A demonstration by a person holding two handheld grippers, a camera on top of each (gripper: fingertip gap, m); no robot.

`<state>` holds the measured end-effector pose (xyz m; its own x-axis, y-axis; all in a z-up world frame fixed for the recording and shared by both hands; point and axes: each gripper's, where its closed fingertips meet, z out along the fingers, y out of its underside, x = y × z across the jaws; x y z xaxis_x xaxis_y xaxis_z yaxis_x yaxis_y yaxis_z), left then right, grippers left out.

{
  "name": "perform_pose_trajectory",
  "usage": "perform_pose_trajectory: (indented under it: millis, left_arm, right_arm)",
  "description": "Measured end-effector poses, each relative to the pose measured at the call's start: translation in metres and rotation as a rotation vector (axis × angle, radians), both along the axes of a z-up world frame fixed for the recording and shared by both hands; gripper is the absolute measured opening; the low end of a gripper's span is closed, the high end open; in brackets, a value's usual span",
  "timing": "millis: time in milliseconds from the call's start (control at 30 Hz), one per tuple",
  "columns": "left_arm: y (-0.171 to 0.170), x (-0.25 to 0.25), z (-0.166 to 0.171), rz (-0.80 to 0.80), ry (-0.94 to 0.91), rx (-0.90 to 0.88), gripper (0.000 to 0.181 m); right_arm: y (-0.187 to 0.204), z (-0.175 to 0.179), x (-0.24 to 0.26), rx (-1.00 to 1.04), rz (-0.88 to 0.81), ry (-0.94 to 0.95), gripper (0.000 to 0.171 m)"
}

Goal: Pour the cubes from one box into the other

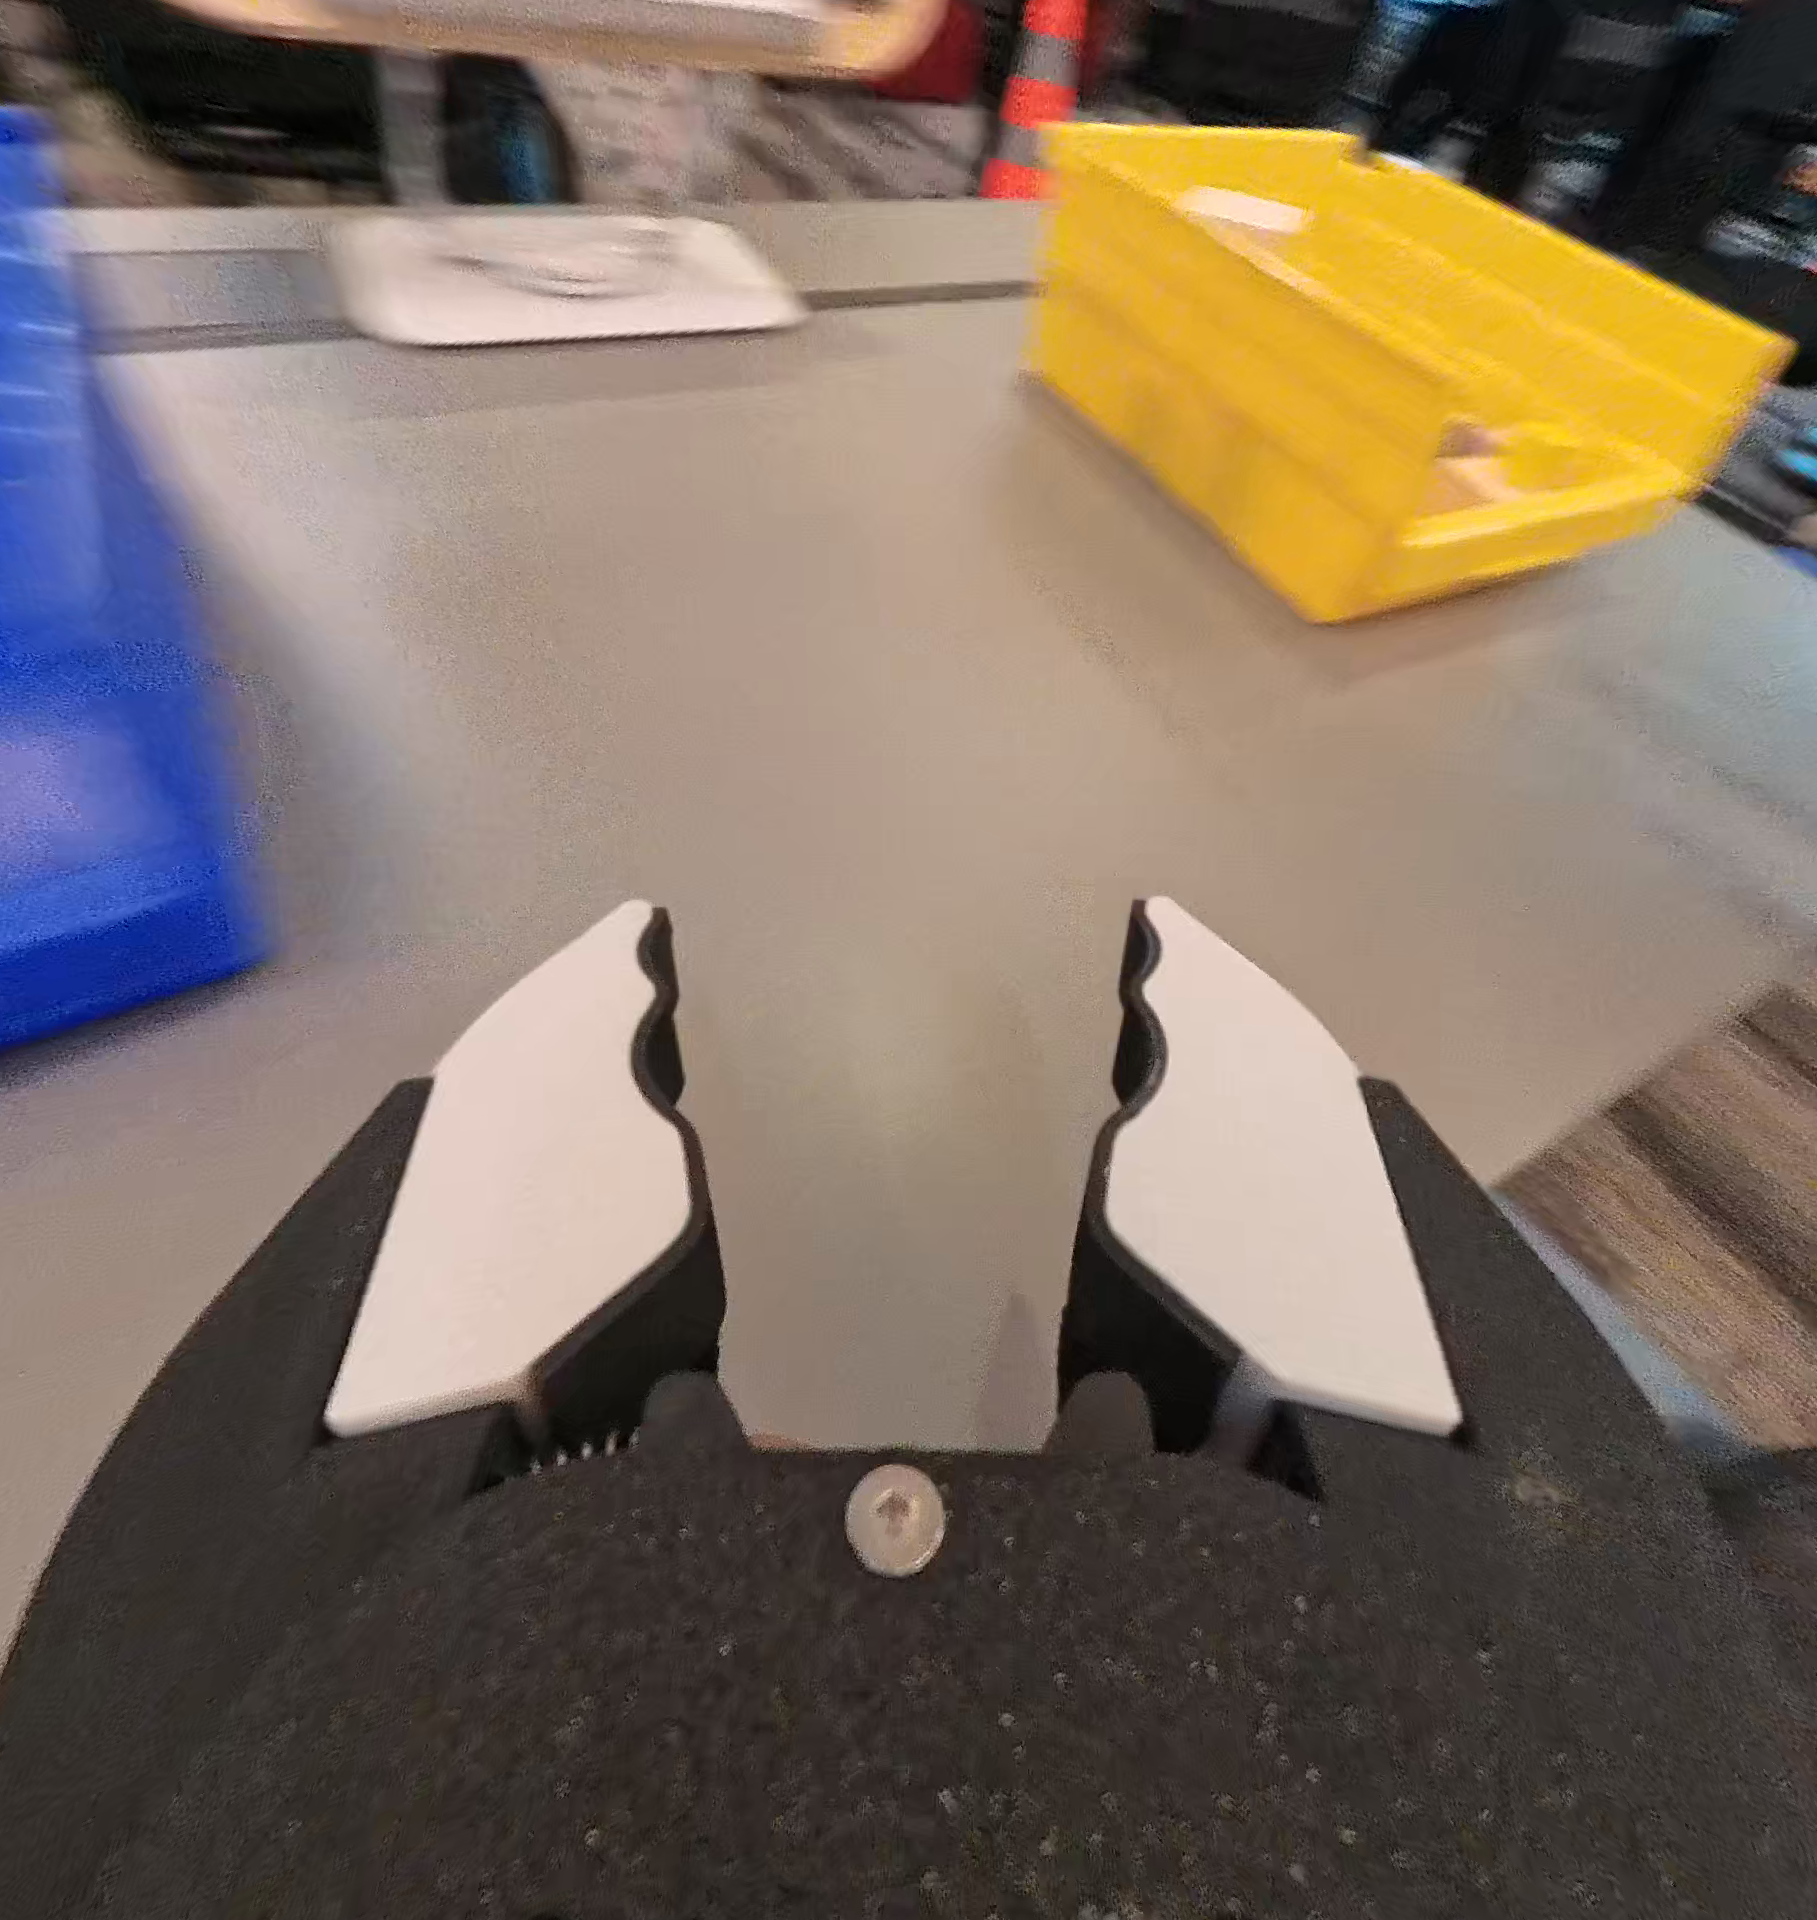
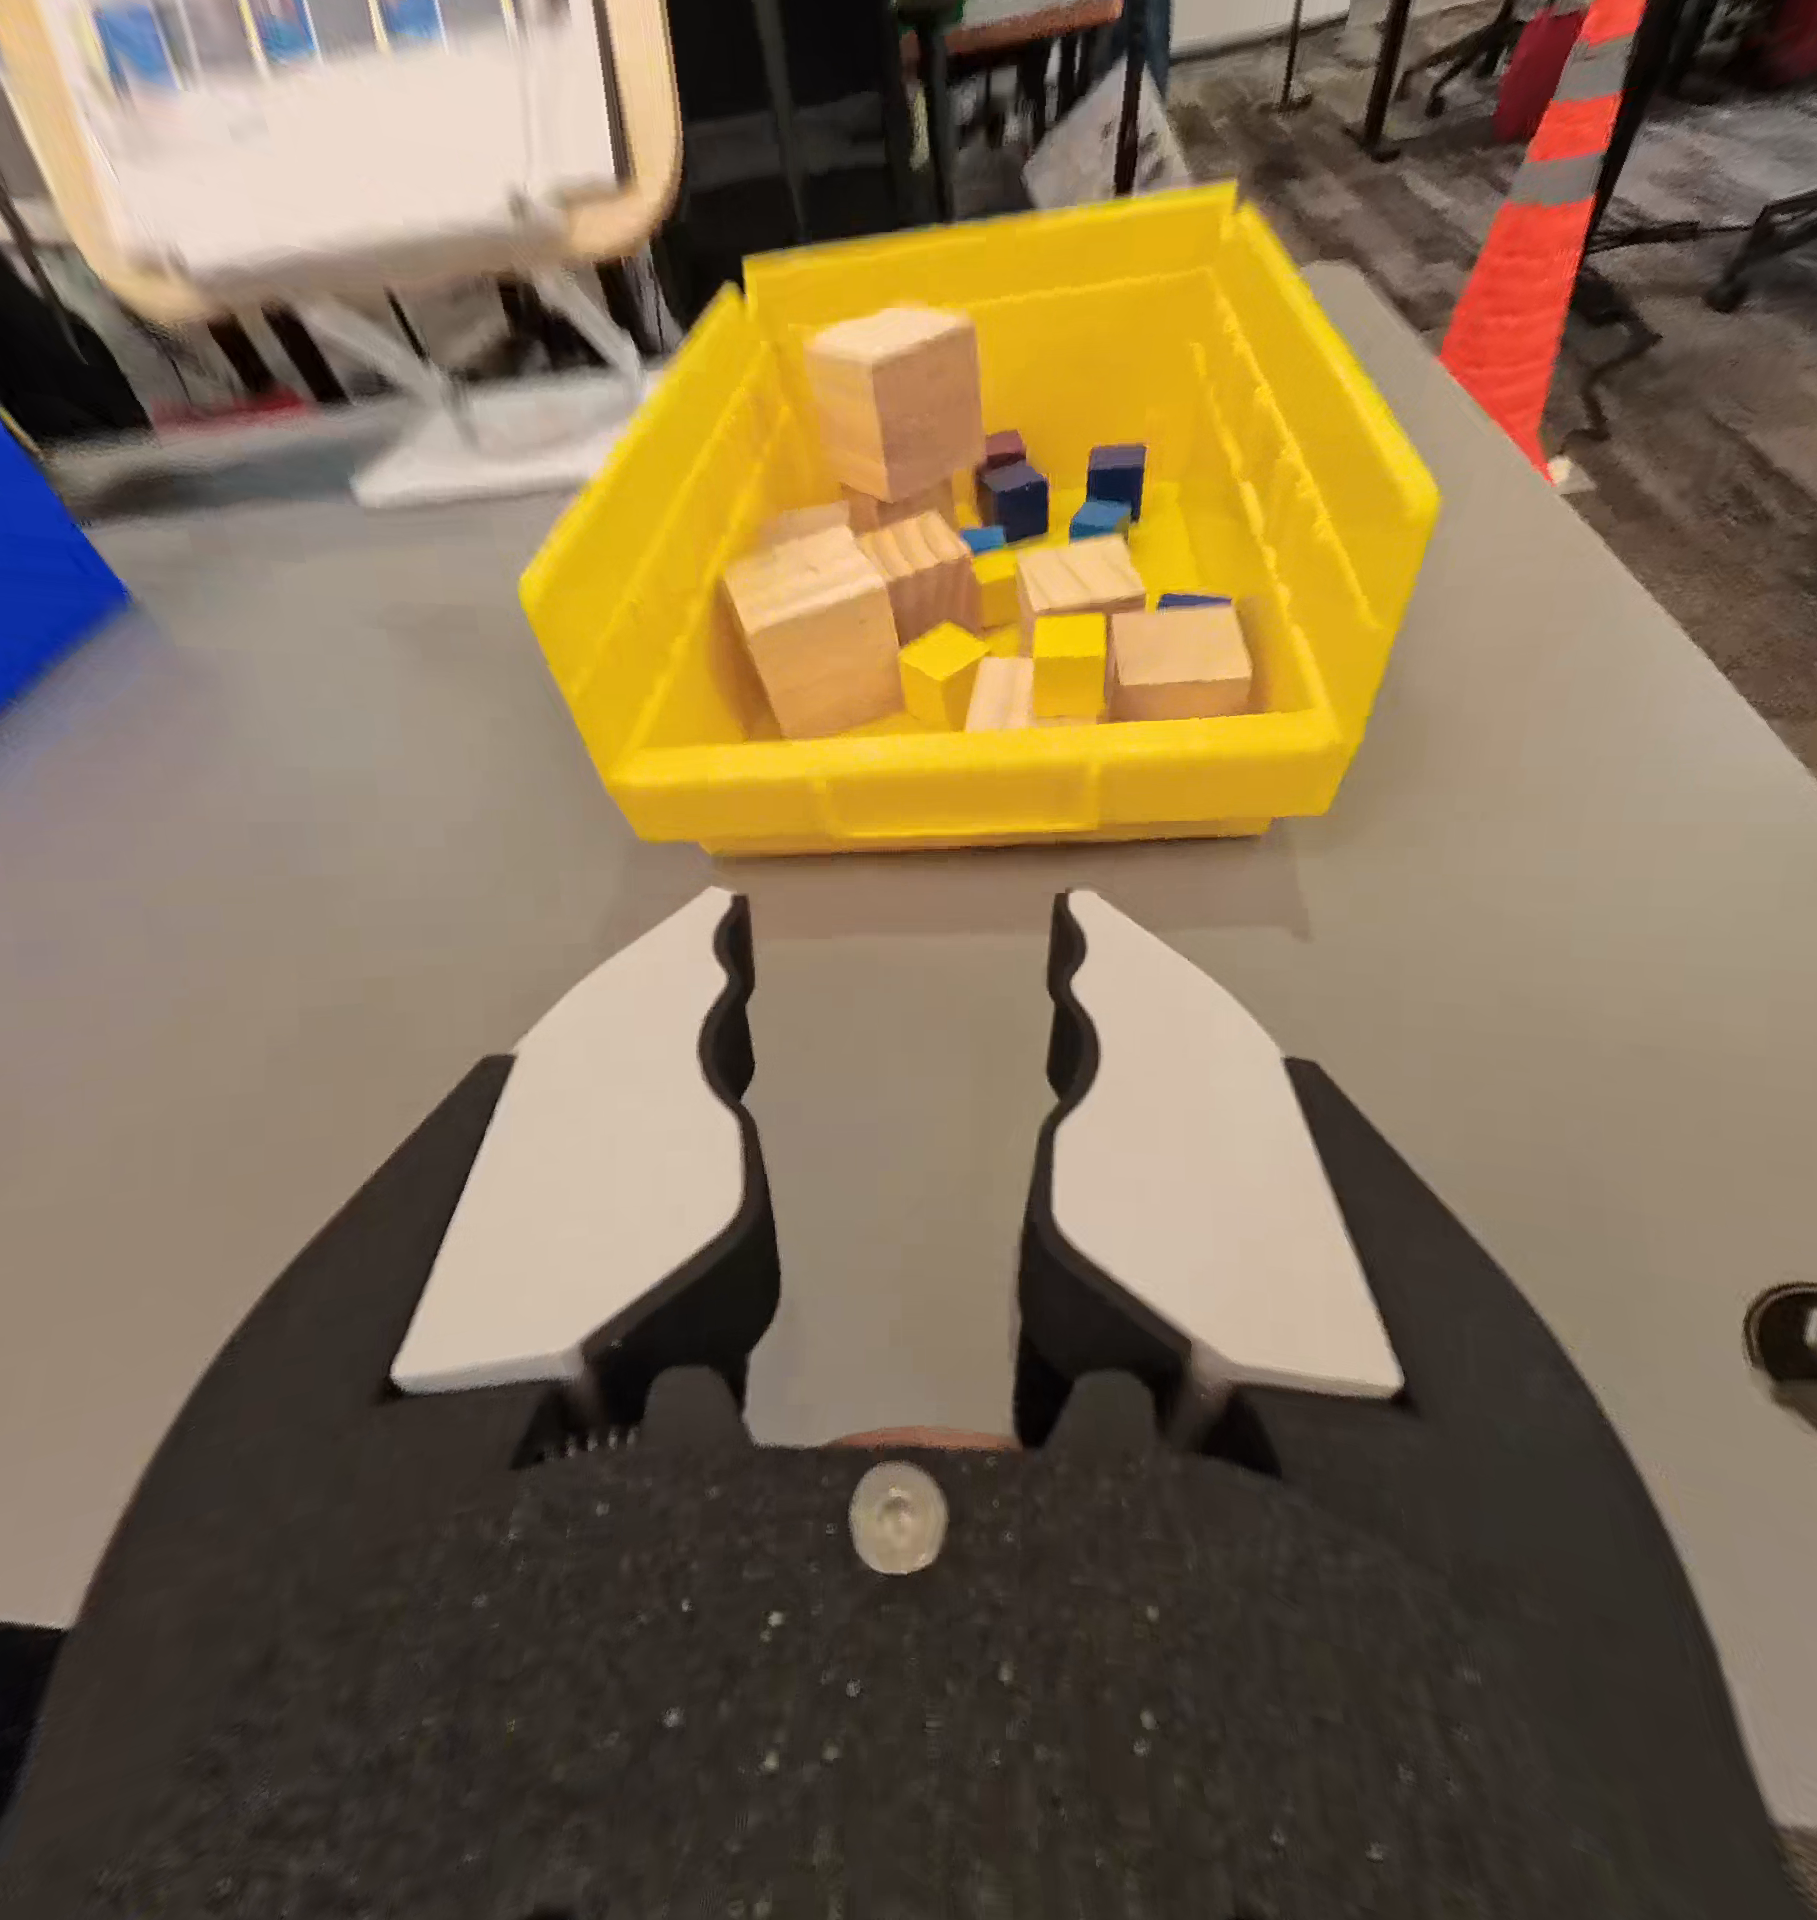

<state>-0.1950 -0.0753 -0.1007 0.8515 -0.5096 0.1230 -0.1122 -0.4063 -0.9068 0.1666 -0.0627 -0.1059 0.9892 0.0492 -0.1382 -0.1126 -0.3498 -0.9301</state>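
Both grippers, left and right, hover with fingers spread and empty over the grey tabletop, a yellow plastic bin of wooden and painted cubes at upper centre of the right view.

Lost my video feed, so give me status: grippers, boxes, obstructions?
Left gripper open, empty. Right gripper open, empty, facing yellow box holding cubes. Blue box off left. Table between clear.

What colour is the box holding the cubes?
Yellow box; clearest in the right wrist view.

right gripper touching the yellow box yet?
Apart. The right wrist view shows bare grey table between the open right gripper and the yellow box.
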Motion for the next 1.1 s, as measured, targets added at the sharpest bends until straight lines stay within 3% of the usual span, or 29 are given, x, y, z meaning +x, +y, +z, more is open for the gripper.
perform_pose_trajectory:
  millis: [100,200,367,400,433,500,700,867,933,967,1100]
  left_arm:
    - [0.017,0.118,-0.002,-0.149,-0.017,-0.032,0.083]
    - [0.058,0.206,-0.012,-0.158,0.033,-0.030,0.081]
    - [0.124,0.281,-0.028,-0.071,0.083,-0.030,0.070]
    - [0.133,0.285,-0.037,-0.054,0.115,-0.064,0.060]
    - [0.139,0.287,-0.041,-0.035,0.116,-0.083,0.033]
    - [0.145,0.284,-0.039,0.004,0.050,-0.095,0.024]
    - [0.126,0.255,-0.037,0.104,0.027,-0.113,0.014]
    - [0.099,0.241,-0.037,0.100,0.022,-0.120,0.011]
    - [0.092,0.235,-0.036,0.082,0.026,-0.116,0.010]
    - [0.089,0.232,-0.036,0.075,0.026,-0.112,0.010]
    - [0.083,0.213,-0.026,0.082,0.032,-0.086,0.010]
  right_arm:
    - [0.005,-0.021,0.009,-0.087,0.010,-0.148,0.062]
    - [0.005,-0.024,0.012,-0.081,0.025,-0.164,0.062]
    - [0.004,-0.017,0.025,-0.054,0.002,-0.116,0.062]
    - [0.005,-0.017,0.028,-0.049,-0.004,-0.112,0.062]
    - [0.005,-0.017,0.033,-0.048,-0.018,-0.115,0.063]
    - [0.007,-0.020,0.043,-0.056,-0.042,-0.117,0.063]
    - [0.022,-0.037,0.057,-0.130,-0.118,-0.034,0.062]
    - [0.039,-0.030,0.052,-0.084,-0.187,0.040,0.053]
    - [0.040,-0.027,0.055,-0.081,-0.198,0.007,0.044]
    - [0.039,-0.022,0.050,-0.064,-0.172,0.044,0.009]
    - [0.034,-0.013,0.035,-0.117,-0.209,-0.063,0.002]
